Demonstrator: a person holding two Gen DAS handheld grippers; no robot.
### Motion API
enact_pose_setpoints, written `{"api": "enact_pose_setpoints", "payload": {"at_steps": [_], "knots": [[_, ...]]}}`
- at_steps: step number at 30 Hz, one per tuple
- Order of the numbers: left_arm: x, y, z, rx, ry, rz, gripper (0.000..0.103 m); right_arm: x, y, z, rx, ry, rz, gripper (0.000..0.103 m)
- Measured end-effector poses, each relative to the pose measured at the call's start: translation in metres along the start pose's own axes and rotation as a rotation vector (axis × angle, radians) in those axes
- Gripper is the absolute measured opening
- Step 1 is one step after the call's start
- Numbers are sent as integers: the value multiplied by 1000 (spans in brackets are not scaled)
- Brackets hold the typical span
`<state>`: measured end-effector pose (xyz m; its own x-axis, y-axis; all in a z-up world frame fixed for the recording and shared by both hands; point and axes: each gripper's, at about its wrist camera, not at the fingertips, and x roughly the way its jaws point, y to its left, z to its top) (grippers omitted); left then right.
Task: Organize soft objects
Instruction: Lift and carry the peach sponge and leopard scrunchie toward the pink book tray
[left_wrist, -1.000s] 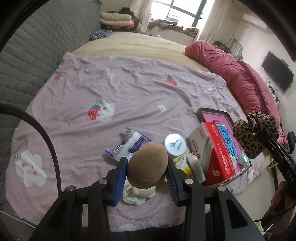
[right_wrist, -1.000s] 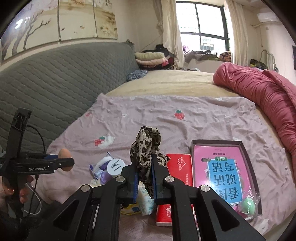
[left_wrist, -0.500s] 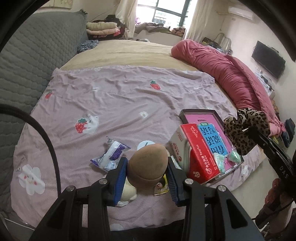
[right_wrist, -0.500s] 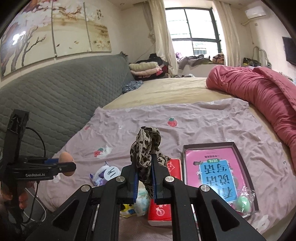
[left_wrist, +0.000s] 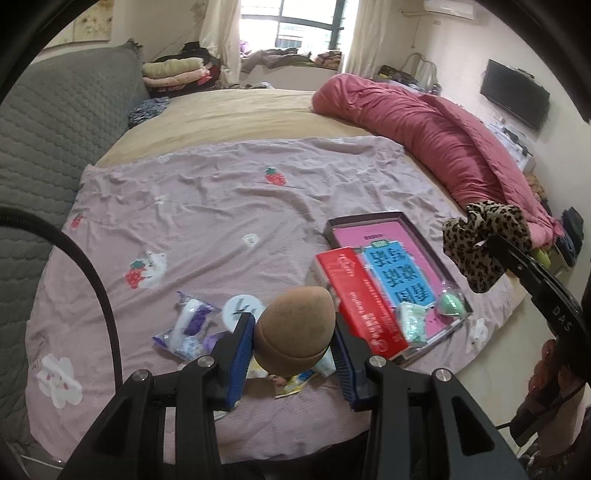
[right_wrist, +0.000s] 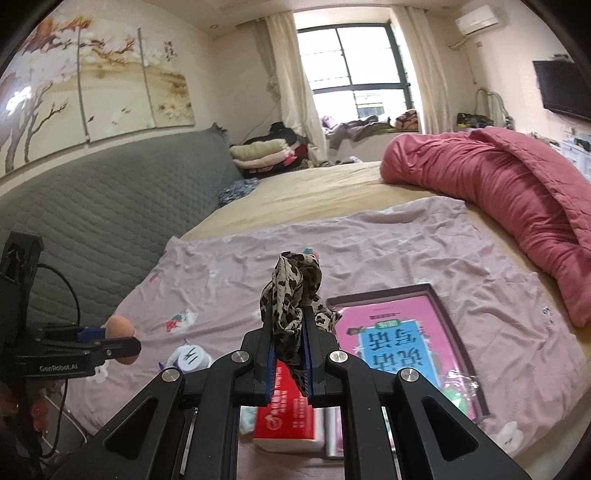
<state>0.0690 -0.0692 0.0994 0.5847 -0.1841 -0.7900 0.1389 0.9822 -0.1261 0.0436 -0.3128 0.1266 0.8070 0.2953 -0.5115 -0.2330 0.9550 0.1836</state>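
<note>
**Lin:** Left wrist view first. The left gripper (left_wrist: 293, 341) pinches a tan egg-shaped makeup sponge (left_wrist: 294, 334) between its blue pads, held above the clutter at the near edge of the bed.

**Ada:** What lies below it?

**Lin:** A red tissue pack (left_wrist: 360, 301) leaning on a shallow box (left_wrist: 424, 236) with a pink-and-blue book inside, a green sponge (left_wrist: 451, 305) in the box's near corner, and a purple-white packet (left_wrist: 190, 326) on the lilac strawberry sheet (left_wrist: 207, 206). I'd keep the squeeze light so the sponge doesn't deform and pop out.

**Ada:** And the right wrist view?

**Lin:** The right gripper (right_wrist: 289, 345) is pressed together on a leopard-print scrunchie (right_wrist: 293, 291), which bunches up above the jaws, off the bed. The fabric droops, so carry it level and let go only once it rests somewhere.

**Ada:** The room?

**Lin:** A wrinkled sheet over a tan bed, a rolled red quilt (right_wrist: 491, 184) along the right, a grey quilted headboard (right_wrist: 99, 218), folded clothes by the window.
</note>
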Motion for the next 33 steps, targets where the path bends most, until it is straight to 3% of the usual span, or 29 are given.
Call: {"api": "enact_pose_setpoints", "payload": {"at_steps": [16, 33], "knots": [[15, -61, 17, 95, 1, -75, 41, -28, -64, 4, 72, -39, -117, 11], [86, -151, 20, 245, 130, -190, 41, -30, -117, -13, 154, -25, -194, 11]]}}
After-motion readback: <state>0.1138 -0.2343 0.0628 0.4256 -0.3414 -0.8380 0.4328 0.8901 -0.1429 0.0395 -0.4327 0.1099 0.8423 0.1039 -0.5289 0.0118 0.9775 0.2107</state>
